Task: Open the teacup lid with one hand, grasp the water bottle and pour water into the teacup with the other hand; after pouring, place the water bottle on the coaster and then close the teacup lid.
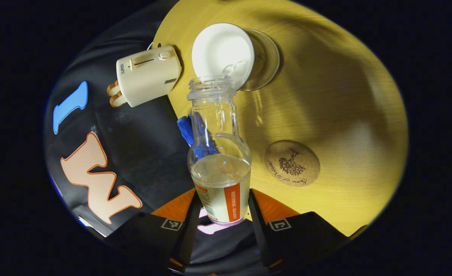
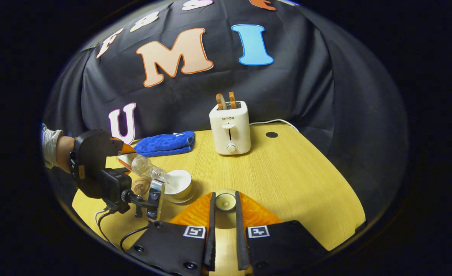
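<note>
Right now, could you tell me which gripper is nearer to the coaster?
Left. The left gripper, holding the water bottle, hovers beside the coaster; the right gripper is farther off, holding the lid.

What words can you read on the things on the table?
"SUPOR": printed on the front of the toaster.
Water bottle: the print on its label is too small to read.
Coaster: curly writing beside a tree picture, too blurred to read.

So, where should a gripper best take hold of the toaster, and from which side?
Grip the toaster across its narrow body, low down, coming from the front: it stands upright, its sides look flat, and bread slices stick out on top. Only a judgement.
</note>
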The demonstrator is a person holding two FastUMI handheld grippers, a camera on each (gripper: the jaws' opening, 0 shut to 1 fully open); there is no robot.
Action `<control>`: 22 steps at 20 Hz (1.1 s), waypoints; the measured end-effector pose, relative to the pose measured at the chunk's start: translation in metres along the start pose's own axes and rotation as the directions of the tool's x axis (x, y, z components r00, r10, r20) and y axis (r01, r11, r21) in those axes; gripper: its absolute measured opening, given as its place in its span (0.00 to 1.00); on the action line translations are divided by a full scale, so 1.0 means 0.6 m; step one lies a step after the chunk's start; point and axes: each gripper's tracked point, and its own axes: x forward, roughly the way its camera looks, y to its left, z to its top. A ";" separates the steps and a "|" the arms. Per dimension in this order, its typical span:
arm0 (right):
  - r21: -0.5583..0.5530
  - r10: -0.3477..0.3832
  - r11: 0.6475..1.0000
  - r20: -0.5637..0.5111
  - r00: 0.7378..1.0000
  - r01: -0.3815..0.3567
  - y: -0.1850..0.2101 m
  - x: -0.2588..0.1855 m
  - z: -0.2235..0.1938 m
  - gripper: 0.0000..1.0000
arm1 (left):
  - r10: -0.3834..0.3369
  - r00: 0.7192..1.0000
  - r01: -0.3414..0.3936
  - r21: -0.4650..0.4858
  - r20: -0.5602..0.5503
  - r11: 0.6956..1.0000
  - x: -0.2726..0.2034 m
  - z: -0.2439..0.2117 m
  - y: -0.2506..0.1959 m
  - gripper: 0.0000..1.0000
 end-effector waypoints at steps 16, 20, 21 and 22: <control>0.015 0.024 1.000 -0.001 1.000 -0.024 0.002 0.004 -0.014 0.25 | 0.039 0.996 -0.024 0.182 -0.084 0.983 -0.022 -0.010 0.039 0.66; 0.018 0.032 0.999 -0.003 0.999 -0.032 0.005 0.008 -0.019 0.26 | 0.051 0.994 -0.028 0.225 -0.095 0.974 -0.028 -0.013 0.051 0.65; 0.016 0.034 0.999 -0.004 0.999 -0.034 0.005 0.011 -0.019 0.26 | 0.054 0.994 -0.028 0.238 -0.100 0.971 -0.029 -0.015 0.054 0.66; 0.016 0.037 0.999 -0.003 0.999 -0.037 0.006 0.011 -0.020 0.26 | 0.056 0.993 -0.029 0.248 -0.103 0.968 -0.029 -0.016 0.056 0.66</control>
